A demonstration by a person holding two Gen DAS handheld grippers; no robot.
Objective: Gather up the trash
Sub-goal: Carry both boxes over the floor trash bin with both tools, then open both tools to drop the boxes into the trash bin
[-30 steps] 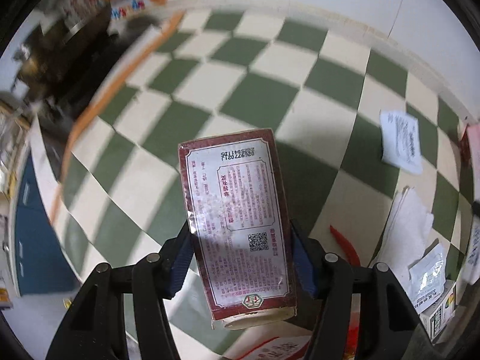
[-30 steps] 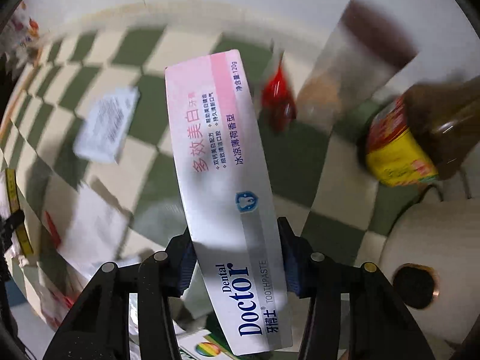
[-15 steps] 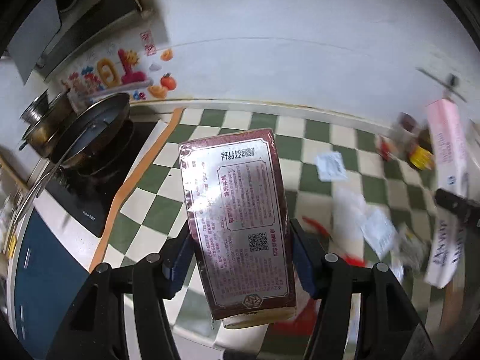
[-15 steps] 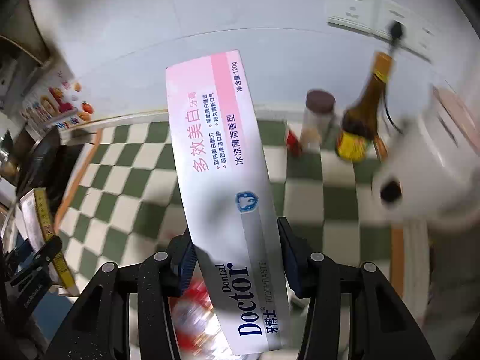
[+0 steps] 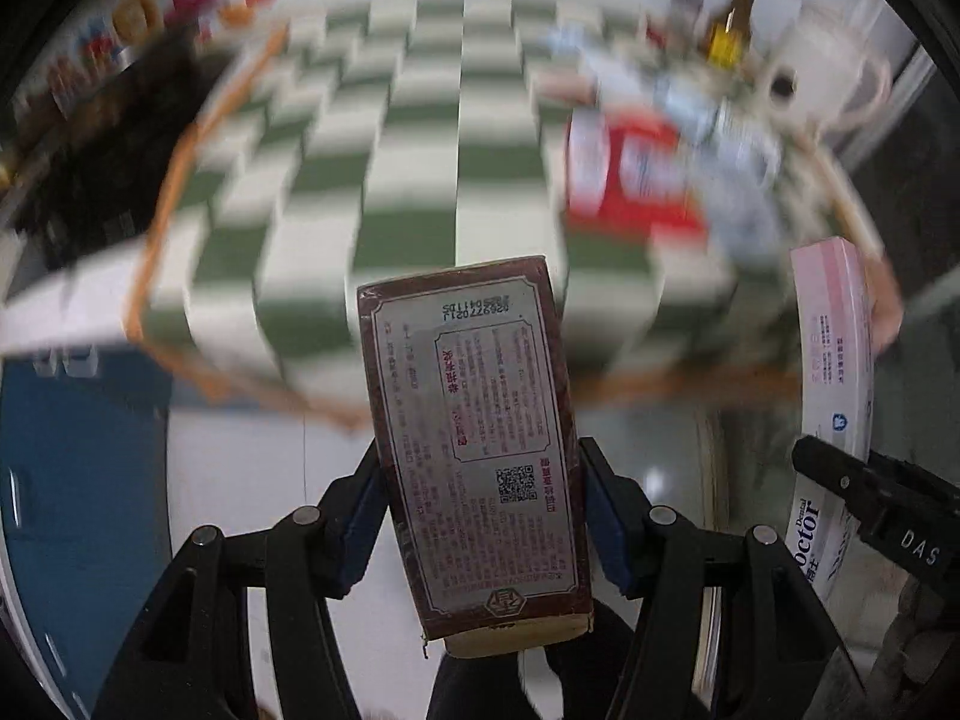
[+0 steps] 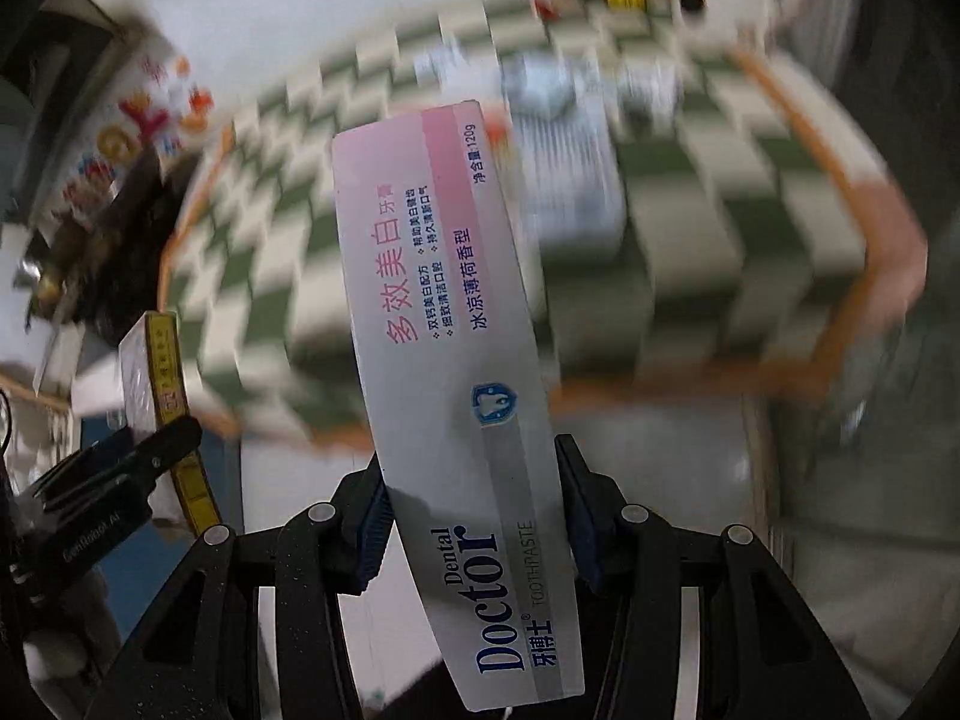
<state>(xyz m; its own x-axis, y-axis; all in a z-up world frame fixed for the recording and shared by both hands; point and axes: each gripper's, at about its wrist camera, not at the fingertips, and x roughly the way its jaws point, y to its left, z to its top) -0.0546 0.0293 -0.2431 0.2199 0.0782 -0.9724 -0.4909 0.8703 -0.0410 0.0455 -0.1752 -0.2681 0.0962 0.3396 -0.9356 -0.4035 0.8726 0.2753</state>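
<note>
Here, my left gripper (image 5: 480, 516) is clamped on a dark red box (image 5: 474, 438), its blue pads (image 5: 603, 531) pressing both long sides near the lower half. The box stands upright between the fingers, its printed face with a small square code turned toward the camera and its tan bottom flap just below the pads.

My right gripper (image 6: 474, 522) is clamped on a long pink-and-white toothpaste box (image 6: 444, 360). The pads (image 6: 372, 525) pinch it across the lower part, above the blue "Doctor" lettering; the box leans to the left as it rises from the fingers.

Each tool shows in the other's view: the toothpaste box (image 5: 837, 384) and its black gripper at the right edge of the left wrist view; the dark red box (image 6: 153, 384), seen edge-on with a yellow side, at the left edge of the right wrist view.

Behind both lies a green-and-white checked cloth (image 5: 420, 138) with an orange border, heavily blurred. On its far right part sit a red-and-white packet (image 5: 630, 174), scattered pale wrappers, a brown bottle (image 5: 735, 12) with a yellow label, and a white appliance (image 5: 822, 66). A dark cooktop (image 5: 102, 180) lies at the left, with bright stickers (image 5: 144, 12) on the wall above it. Details of the smaller litter cannot be made out.
</note>
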